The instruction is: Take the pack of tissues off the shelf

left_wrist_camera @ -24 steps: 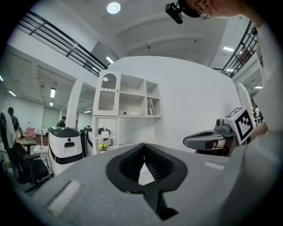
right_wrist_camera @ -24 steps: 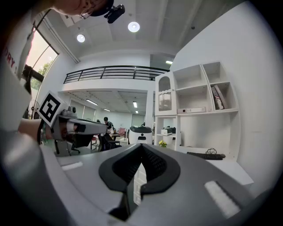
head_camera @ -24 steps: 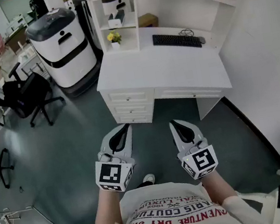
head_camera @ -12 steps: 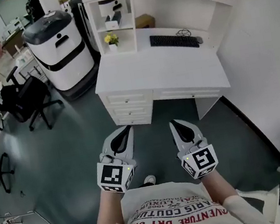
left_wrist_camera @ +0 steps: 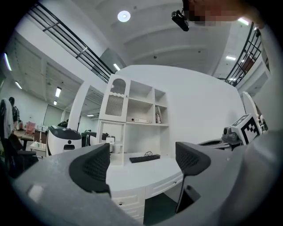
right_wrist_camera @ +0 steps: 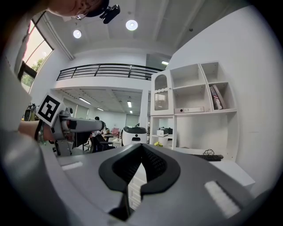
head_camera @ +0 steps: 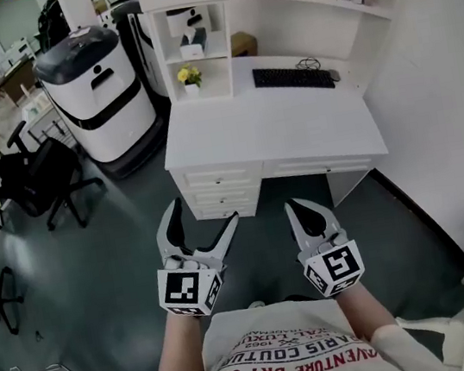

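Observation:
The pack of tissues (head_camera: 190,40) is a small white pack in a cubby on the left side of the white desk's shelf unit (head_camera: 233,14). It is also small and far off in the left gripper view (left_wrist_camera: 109,141) and the right gripper view (right_wrist_camera: 163,132). Both grippers hang low in front of me, well short of the desk (head_camera: 274,121). My left gripper (head_camera: 203,214) is opening; its jaws (left_wrist_camera: 141,162) stand wide apart with nothing between them. My right gripper (head_camera: 299,210) is shut and empty, its pads (right_wrist_camera: 152,165) pressed together.
A black keyboard (head_camera: 292,78) lies on the desk and a small pot of yellow flowers (head_camera: 188,75) stands in the lowest cubby. Drawers (head_camera: 215,190) face me. A big white-and-black machine (head_camera: 98,83) and a black office chair (head_camera: 33,172) stand to the left. A white wall (head_camera: 446,103) runs on the right.
The left gripper's jaws have swung from shut to wide apart. The right gripper stays shut. The view has shifted slightly.

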Tool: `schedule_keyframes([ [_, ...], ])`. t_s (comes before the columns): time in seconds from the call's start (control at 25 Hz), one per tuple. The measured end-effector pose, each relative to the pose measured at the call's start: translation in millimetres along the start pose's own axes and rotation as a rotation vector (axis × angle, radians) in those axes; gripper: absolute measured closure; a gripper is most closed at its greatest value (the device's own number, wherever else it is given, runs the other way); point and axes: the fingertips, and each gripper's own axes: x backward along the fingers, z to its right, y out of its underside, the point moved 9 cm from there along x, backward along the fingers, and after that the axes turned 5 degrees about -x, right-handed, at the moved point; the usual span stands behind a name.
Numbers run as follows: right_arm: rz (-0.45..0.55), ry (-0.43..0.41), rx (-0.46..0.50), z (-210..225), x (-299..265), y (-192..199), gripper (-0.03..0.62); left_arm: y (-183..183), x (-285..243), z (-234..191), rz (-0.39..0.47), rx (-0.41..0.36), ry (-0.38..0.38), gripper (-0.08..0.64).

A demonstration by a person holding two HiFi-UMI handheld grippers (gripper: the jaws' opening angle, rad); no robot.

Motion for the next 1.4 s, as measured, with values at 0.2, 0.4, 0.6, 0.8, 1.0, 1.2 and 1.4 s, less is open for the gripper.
schedule_keyframes([
  [0.2,0.003,-0.002,0.005,6.3,-33.4,0.2,0.591,11.2,-20.5,-25.0,-0.026,0.012,0.001,0.092],
  [0.4,-0.009,-0.015,0.001,22.0,-70.7,8.1,0.591,21.7,-43.6,-51.2,-0.034,0.028,-0.053,0.092],
  [0.6,-0.002,-0.043,0.005,51.0,-115.7,9.6,0.591,29.6,-89.0,-73.1,-0.039,0.009,-0.084,0.092],
  [0.8,0.001,-0.034,-0.011,102.4,-174.9,8.2,0.591,35.7,-153.9,-92.9,-0.055,-0.006,-0.101,0.092],
  [1.0,0.009,-0.046,0.010,153.1,-240.1,-6.7,0.591,32.0,-223.4,-125.2,-0.029,0.020,-0.202,0.092],
  [1.2,0.024,-0.060,0.023,196.8,-302.8,-13.9,0.591,37.1,-291.9,-152.1,-0.037,0.002,-0.217,0.092],
  [1.4,0.059,-0.093,0.073,226.6,-351.1,-22.1,0.591,47.3,-346.9,-172.9,-0.067,-0.004,-0.209,0.092],
])
